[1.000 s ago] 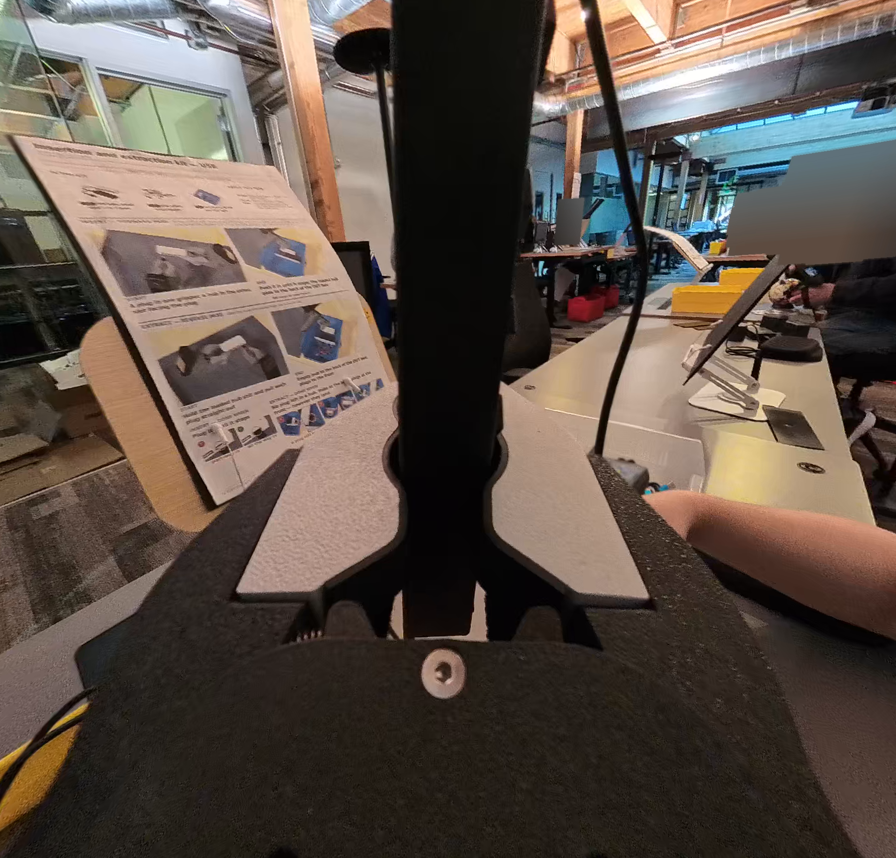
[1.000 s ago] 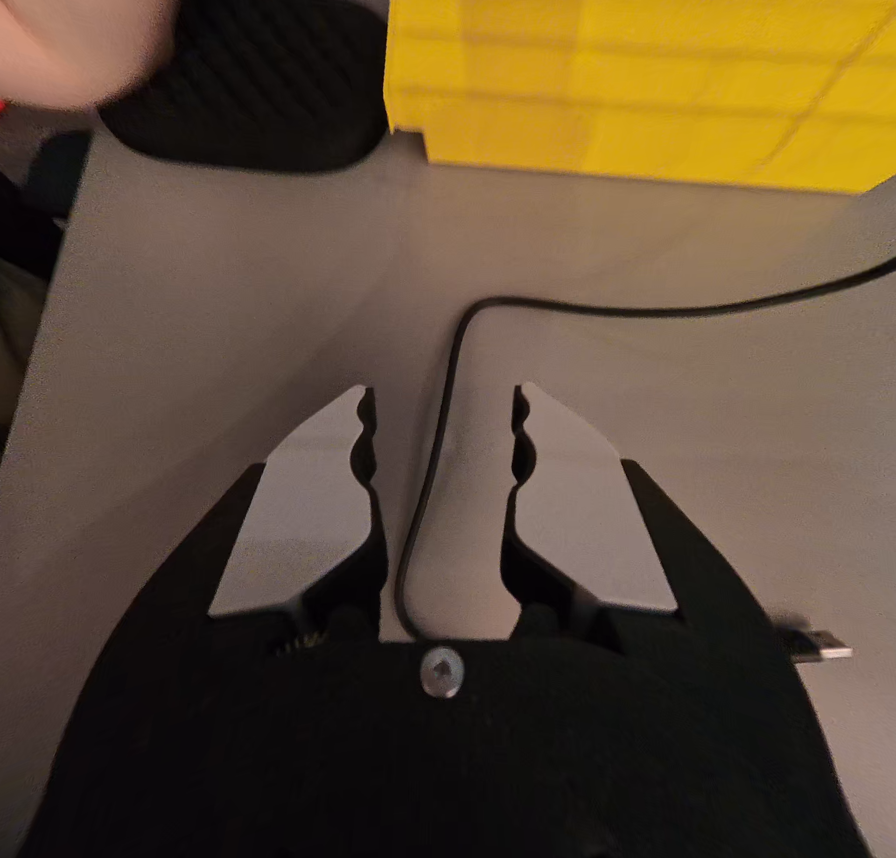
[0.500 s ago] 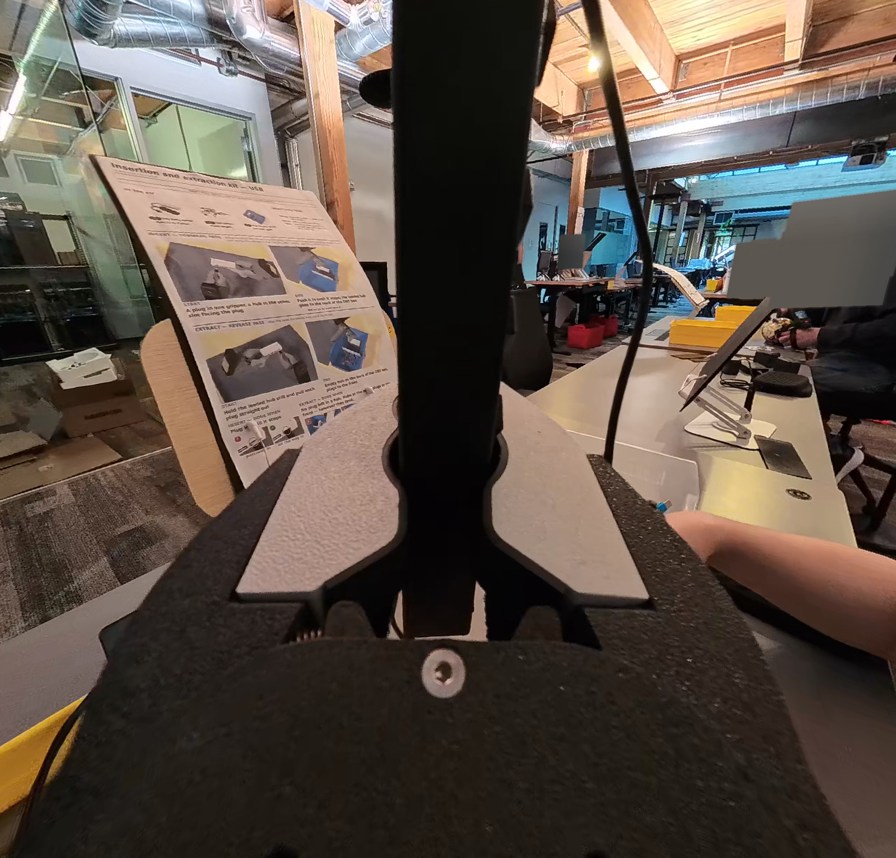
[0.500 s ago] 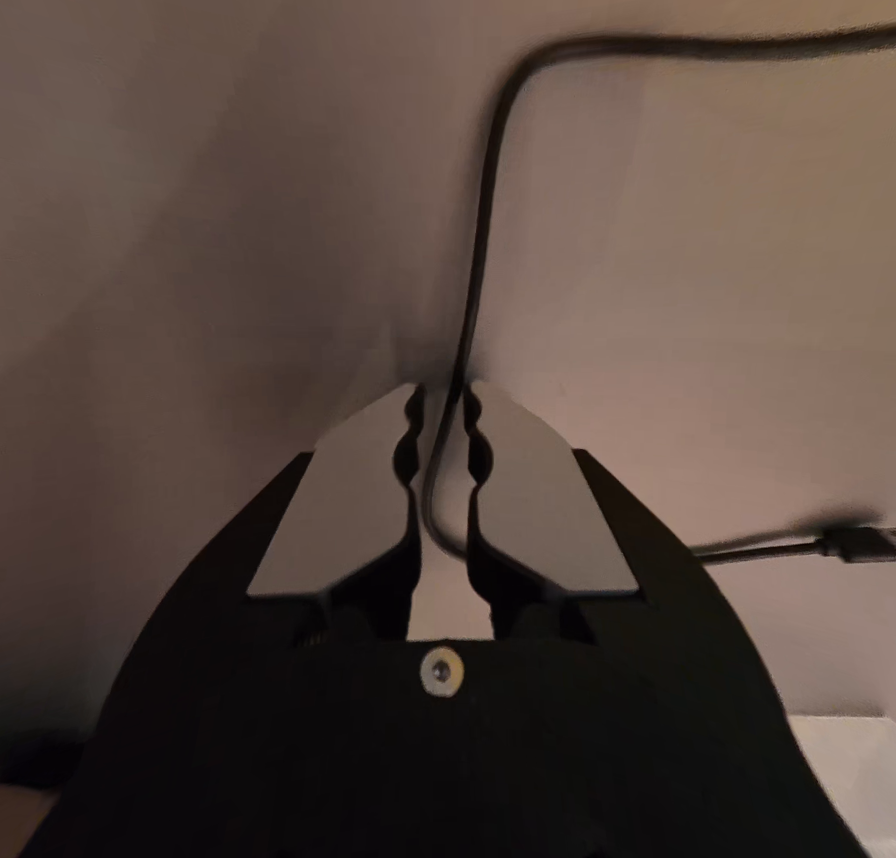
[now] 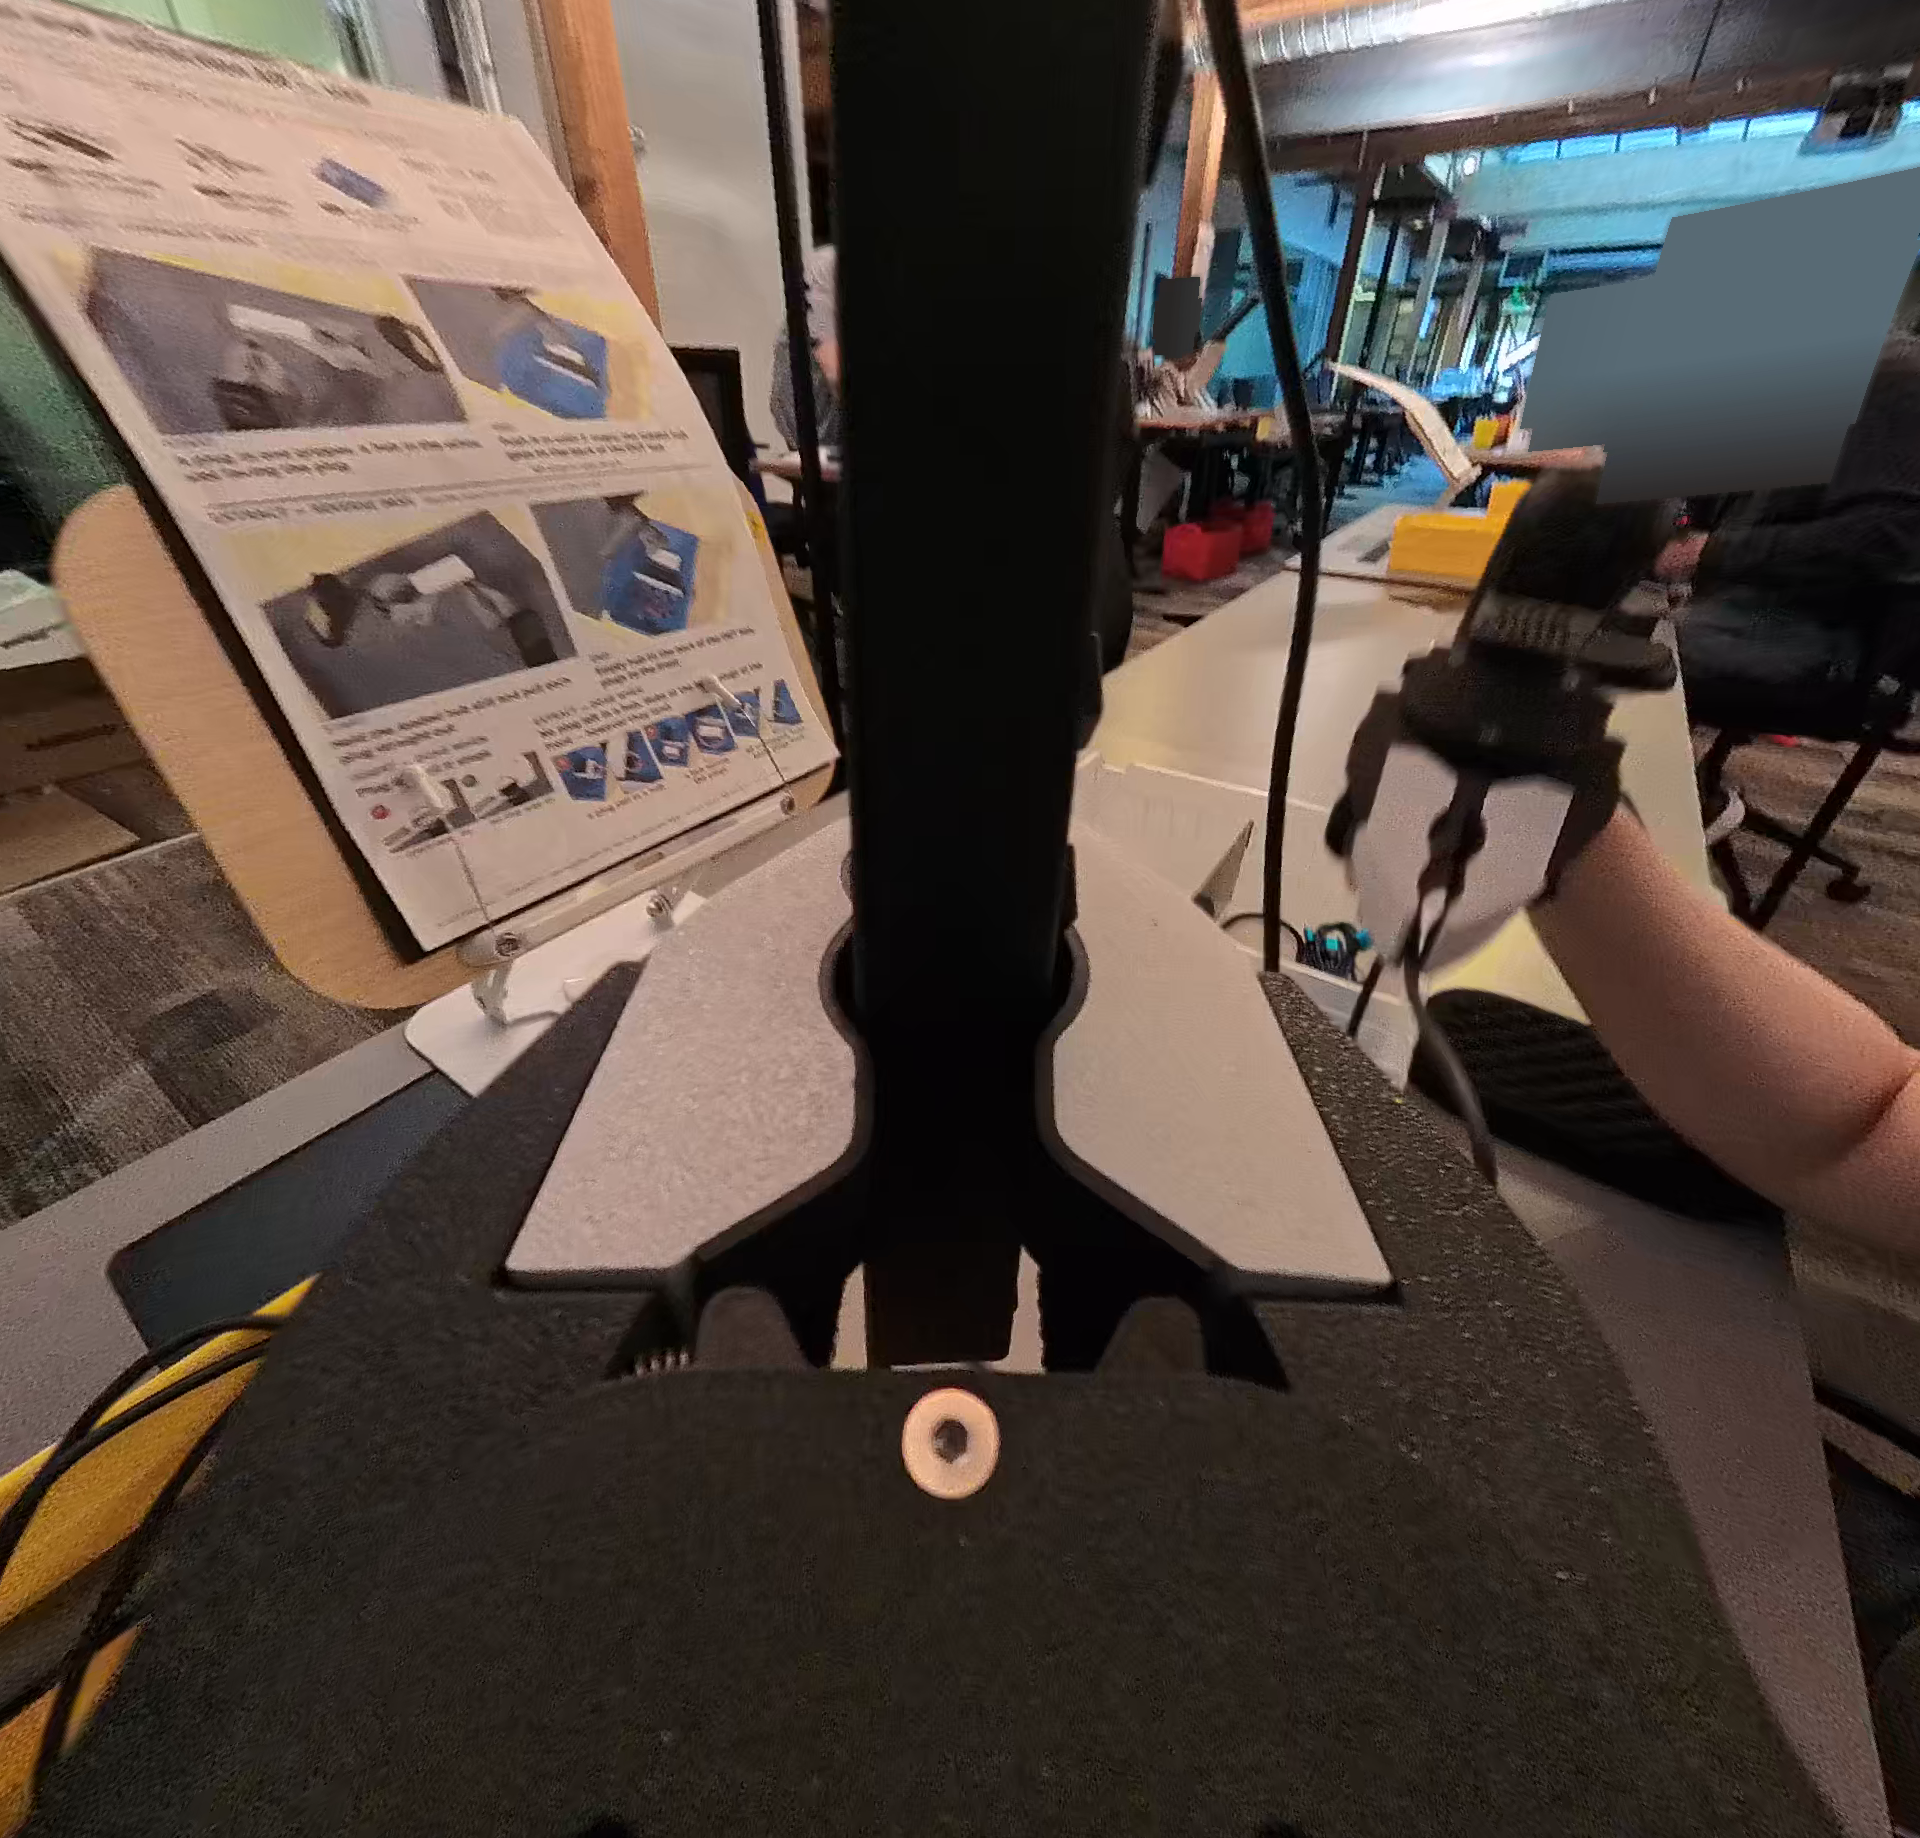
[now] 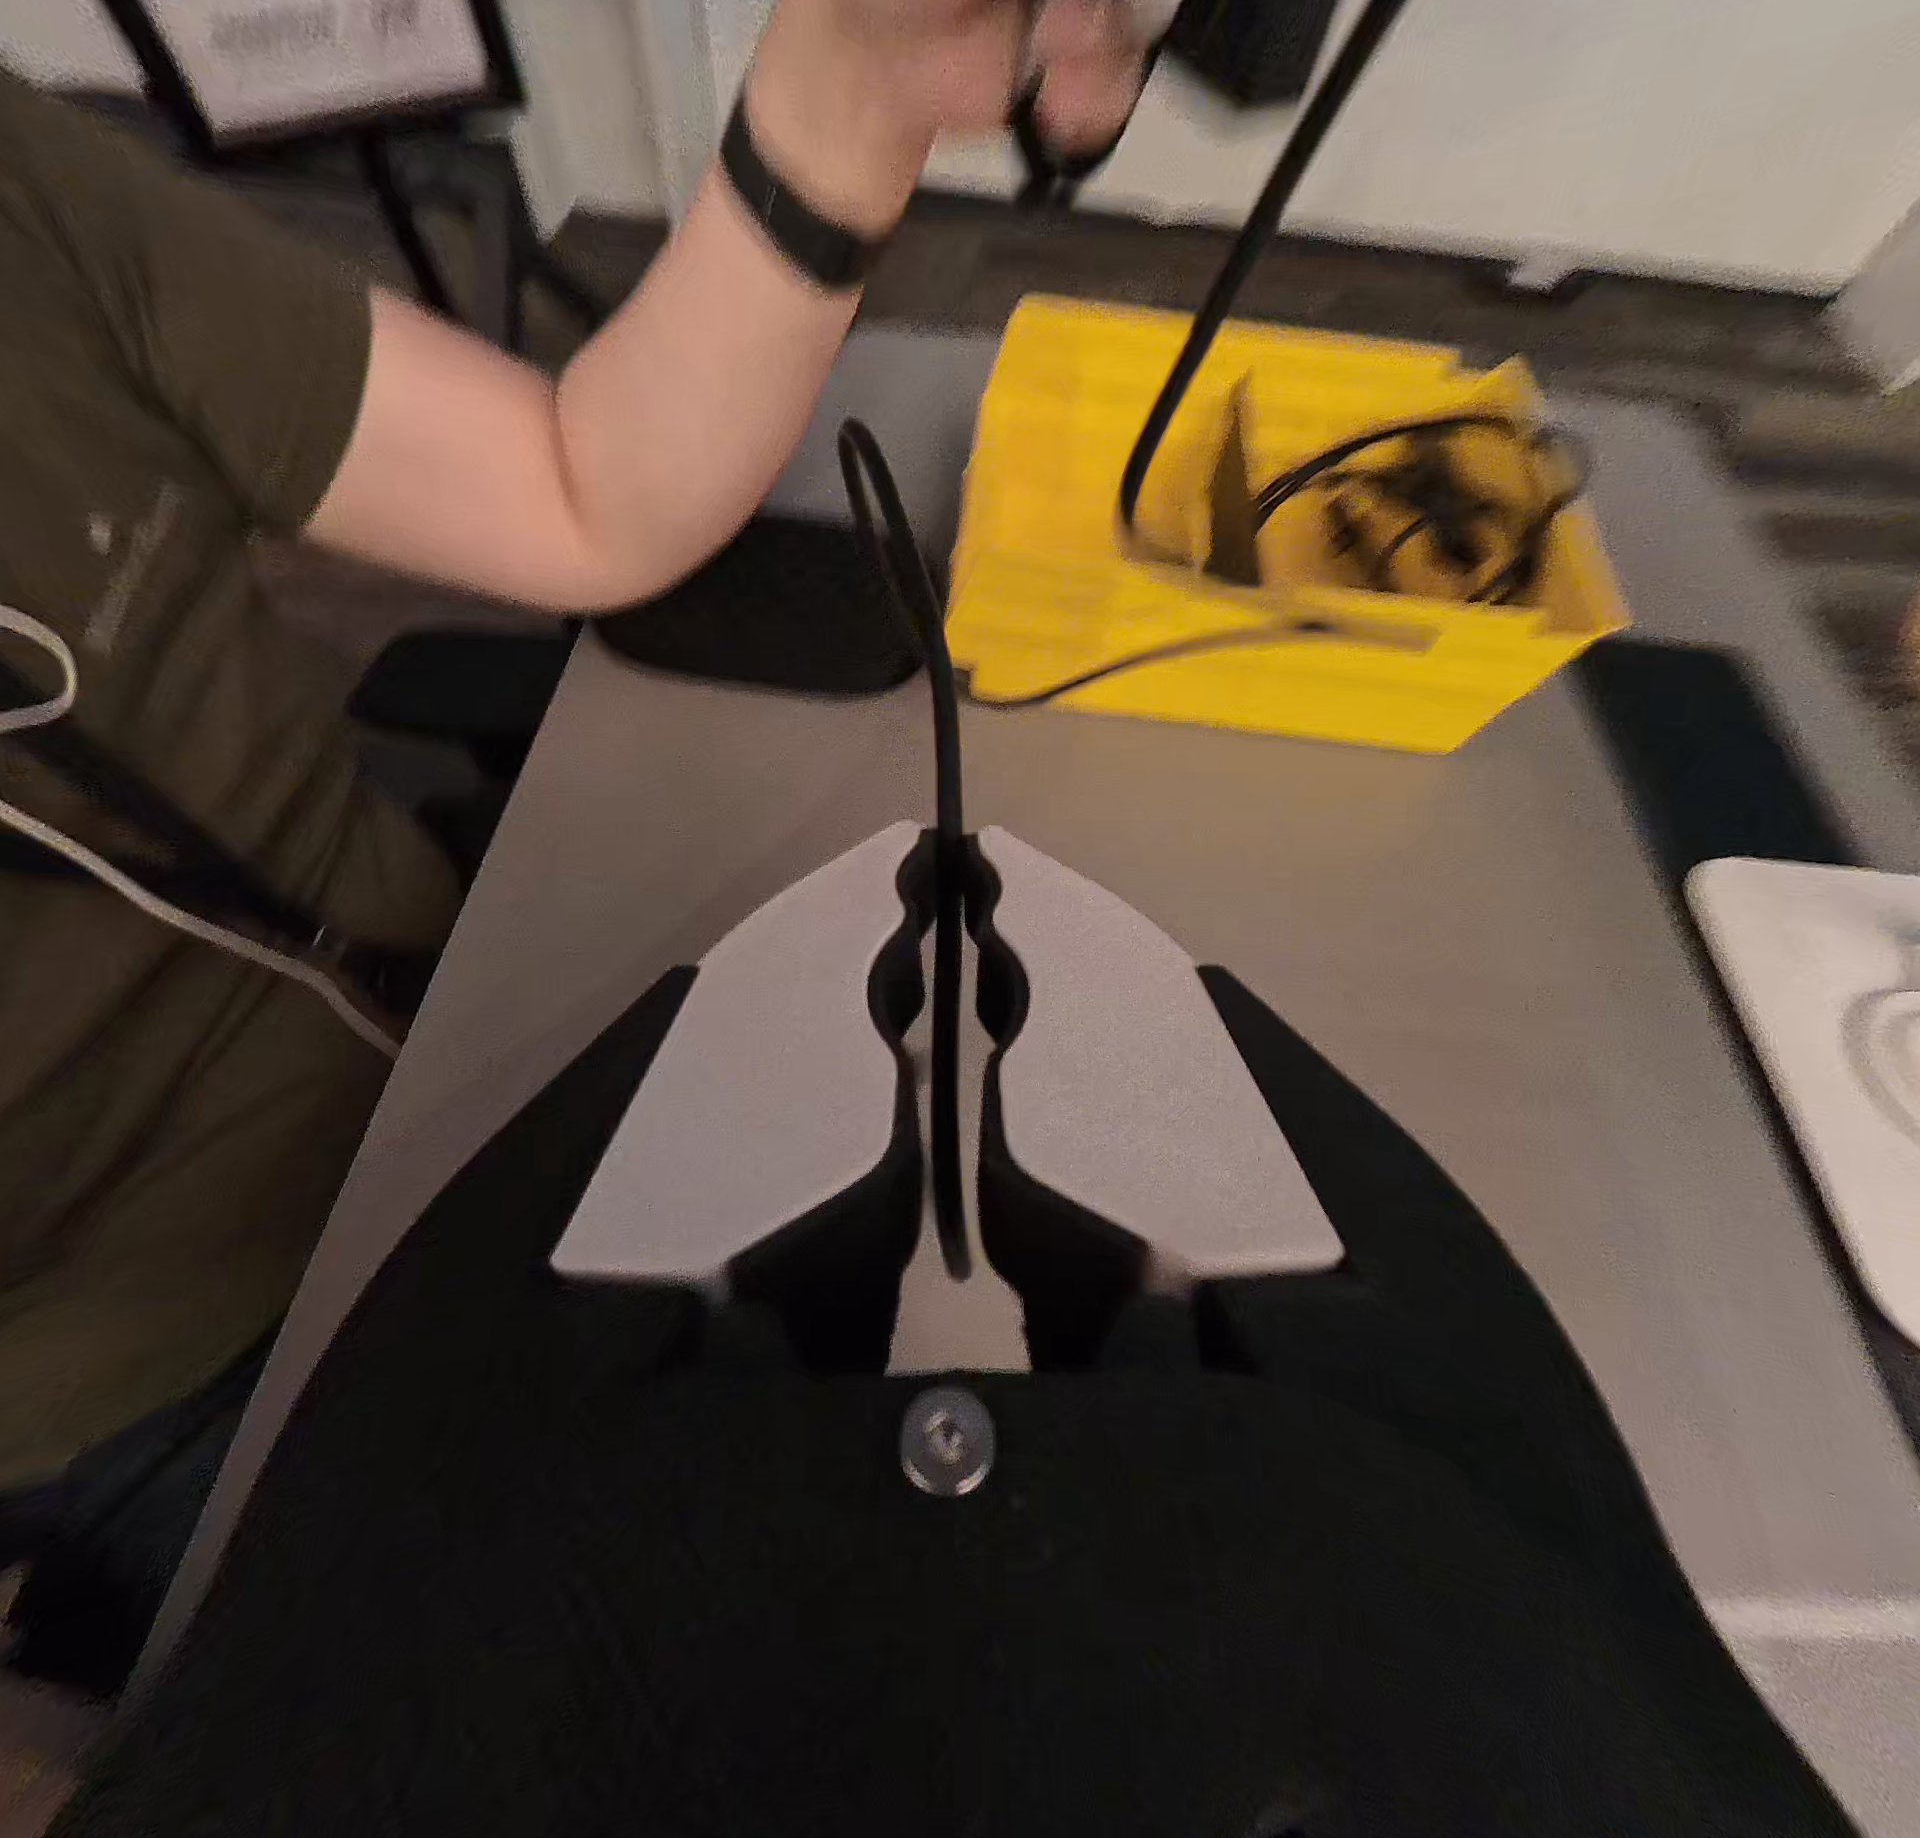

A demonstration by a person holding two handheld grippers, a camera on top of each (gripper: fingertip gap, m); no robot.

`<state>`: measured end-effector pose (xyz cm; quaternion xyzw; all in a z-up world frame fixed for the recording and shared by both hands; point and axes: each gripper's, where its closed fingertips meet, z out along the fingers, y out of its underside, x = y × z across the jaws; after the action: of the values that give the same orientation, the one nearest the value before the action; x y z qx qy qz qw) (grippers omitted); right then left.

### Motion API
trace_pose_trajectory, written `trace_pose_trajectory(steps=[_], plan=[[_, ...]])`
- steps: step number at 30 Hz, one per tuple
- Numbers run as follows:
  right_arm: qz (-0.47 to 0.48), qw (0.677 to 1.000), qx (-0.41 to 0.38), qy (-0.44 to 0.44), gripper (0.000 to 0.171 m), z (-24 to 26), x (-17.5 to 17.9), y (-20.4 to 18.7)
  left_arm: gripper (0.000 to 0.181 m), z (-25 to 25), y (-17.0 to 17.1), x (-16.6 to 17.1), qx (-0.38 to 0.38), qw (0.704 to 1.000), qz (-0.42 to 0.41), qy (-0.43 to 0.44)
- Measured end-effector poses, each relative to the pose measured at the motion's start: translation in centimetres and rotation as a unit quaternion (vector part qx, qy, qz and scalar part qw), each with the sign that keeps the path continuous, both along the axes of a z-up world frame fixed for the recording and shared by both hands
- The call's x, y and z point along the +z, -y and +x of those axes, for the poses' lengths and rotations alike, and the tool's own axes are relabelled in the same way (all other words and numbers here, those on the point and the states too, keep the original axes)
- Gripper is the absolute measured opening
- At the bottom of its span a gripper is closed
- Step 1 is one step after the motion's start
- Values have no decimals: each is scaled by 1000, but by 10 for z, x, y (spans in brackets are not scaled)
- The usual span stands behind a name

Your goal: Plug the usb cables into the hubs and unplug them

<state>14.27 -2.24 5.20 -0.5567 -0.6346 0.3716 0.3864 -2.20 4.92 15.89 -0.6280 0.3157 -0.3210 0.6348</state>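
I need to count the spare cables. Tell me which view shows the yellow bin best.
The right wrist view: the yellow bin lies whole on the table, open, cables coiled inside. The left wrist view shows only a yellow sliver at its lower left edge.

Grippers: two. The left gripper (image 5: 951, 967) is clamped on a black hub; the right gripper (image 6: 948, 838) pinches a black cable and also shows far off in the left wrist view (image 5: 1455, 858).
Hubs: one, a long black hub (image 5: 987, 438) standing upright between the left fingers.
Cables held: one thin black usb cable (image 6: 940, 708) between the right fingertips; more black cables lie tangled in the bin, too blurred to count.
Yellow bins on this table: one yellow bin (image 6: 1226, 666).
Instruction sheets: one instruction sheet (image 5: 395, 500) on a wooden stand.
Black pads: one black pad (image 6: 769, 614) beside the bin.
Forearms: two, one per view.
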Motion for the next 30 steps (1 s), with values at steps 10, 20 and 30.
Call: trace_pose_trajectory(steps=[10,20,30], plan=[[140,967,-163,-133,5,102,127,-80,26,59,2,-9,-14,1000,8,-11],[52,931,-358,47,6,228,5,-203,26,103,-8,-14,-51,998,17,43],[-211,834,-476,182,6,266,-116,-213,26,181,-18,106,-116,989,89,-6]])
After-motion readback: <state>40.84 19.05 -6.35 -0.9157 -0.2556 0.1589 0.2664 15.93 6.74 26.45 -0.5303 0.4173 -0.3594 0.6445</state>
